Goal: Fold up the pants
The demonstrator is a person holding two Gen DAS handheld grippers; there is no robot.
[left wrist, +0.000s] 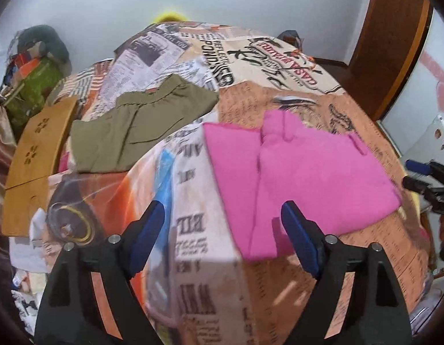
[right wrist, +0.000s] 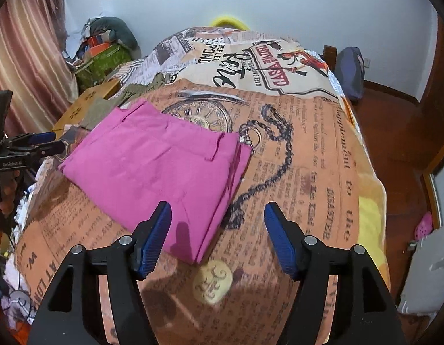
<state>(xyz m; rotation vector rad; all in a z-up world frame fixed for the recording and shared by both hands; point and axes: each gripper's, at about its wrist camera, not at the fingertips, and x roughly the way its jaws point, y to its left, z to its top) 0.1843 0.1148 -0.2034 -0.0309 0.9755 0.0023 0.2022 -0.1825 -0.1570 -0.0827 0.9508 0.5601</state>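
Blurred across the near bedspread in the left wrist view, lettering there hard to read. Cut off at the frame edges: the curtain, the wooden door, the clutter pile in the far corner. Partly hidden behind the pink fold in the right wrist view: the olive garment and the wooden board.

Pink pants folded into a compact, roughly rectangular stack, lying flat on the bed, on the printed newspaper-pattern cover. Stacked layer edges showing along the side near the drawn chain; a belt loop and waistband seam visible on top. Surface mostly smooth, with slight creases.

Left gripper hovering above the near corner of the pants, wide open, nothing between the blue pads; right-hand pad over the pink cloth's edge, contact not discernible. Right gripper likewise spread wide and empty, near corner of the pants lying between and just beyond its fingertips, left pad over the pink fabric. Each gripper glimpsed at the edge of the other's view, beside the pants.
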